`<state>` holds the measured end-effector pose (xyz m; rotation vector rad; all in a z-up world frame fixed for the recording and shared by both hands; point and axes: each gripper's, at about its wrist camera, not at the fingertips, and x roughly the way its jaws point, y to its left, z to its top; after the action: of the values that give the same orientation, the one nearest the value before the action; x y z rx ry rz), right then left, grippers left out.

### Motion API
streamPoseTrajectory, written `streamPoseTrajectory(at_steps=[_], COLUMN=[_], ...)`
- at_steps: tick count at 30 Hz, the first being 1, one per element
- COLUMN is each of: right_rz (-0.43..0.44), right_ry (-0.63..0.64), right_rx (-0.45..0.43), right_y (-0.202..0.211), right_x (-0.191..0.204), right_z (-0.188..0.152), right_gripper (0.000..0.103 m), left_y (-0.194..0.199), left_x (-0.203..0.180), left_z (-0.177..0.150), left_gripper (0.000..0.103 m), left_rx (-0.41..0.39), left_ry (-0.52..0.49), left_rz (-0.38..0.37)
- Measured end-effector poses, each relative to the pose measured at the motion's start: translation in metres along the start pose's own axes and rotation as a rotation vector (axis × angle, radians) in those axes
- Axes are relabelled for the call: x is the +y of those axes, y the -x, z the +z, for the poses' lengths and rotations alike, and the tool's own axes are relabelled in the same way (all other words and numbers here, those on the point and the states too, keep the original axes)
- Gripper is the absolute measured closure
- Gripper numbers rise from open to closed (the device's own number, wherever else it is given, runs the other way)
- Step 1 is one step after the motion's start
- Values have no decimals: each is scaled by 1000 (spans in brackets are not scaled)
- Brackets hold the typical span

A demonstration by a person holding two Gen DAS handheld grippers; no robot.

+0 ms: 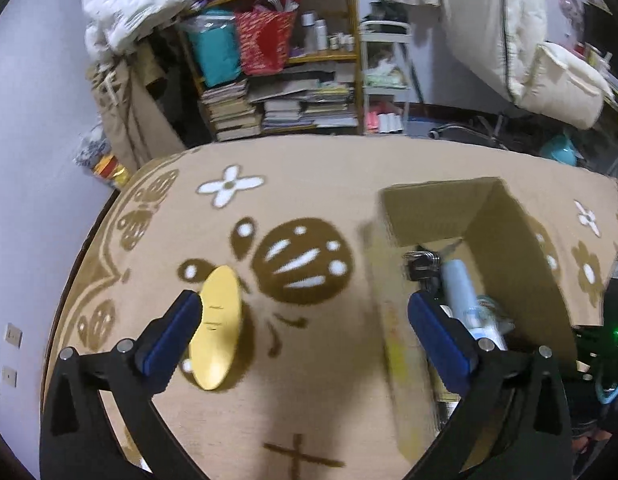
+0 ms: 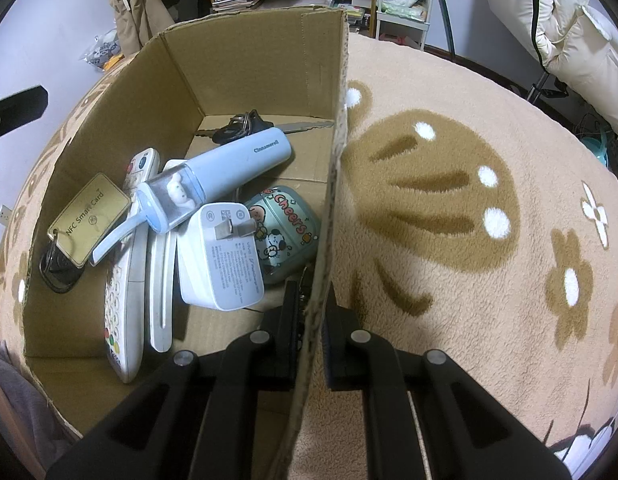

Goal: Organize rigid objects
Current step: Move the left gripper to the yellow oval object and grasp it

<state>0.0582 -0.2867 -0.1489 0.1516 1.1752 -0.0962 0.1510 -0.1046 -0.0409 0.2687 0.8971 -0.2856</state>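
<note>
1. The right claw [image 2: 315,340] is clamped on the right wall of the cardboard box [image 2: 245,68].
2. Inside the box lie a white charger [image 2: 219,256], a blue case [image 2: 229,168] and a remote [image 2: 125,280].
3. The left claw [image 1: 305,316] is spread wide, left of the box; a yellow disc [image 1: 217,326] touches its left finger.

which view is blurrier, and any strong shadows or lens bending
Left wrist view: motion-smeared, the cardboard box edges and blanket print are soft, the yellow oval piece casts a dark shadow to its right. Right wrist view: sharp, labels on the white charger are readable, the box wall shades the blanket beside it. Both bend straight lines near the rim.
</note>
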Motion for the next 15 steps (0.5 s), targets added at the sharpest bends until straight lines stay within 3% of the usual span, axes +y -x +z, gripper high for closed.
streamPoseTrajectory(at_steps=[6,15], right_rz=[-1,1], right_ry=[4,1], right_rx=[1,2], right_y=[-1,-1], right_x=[0,0], right_z=[0,0], right_gripper=[92,92], left_y=[-33,-78], left_x=[37,65], left_z=[-13,-34], left_gripper=[1,1], left_rx=[76,144], left_ry=[95,138], left_rz=[31,100])
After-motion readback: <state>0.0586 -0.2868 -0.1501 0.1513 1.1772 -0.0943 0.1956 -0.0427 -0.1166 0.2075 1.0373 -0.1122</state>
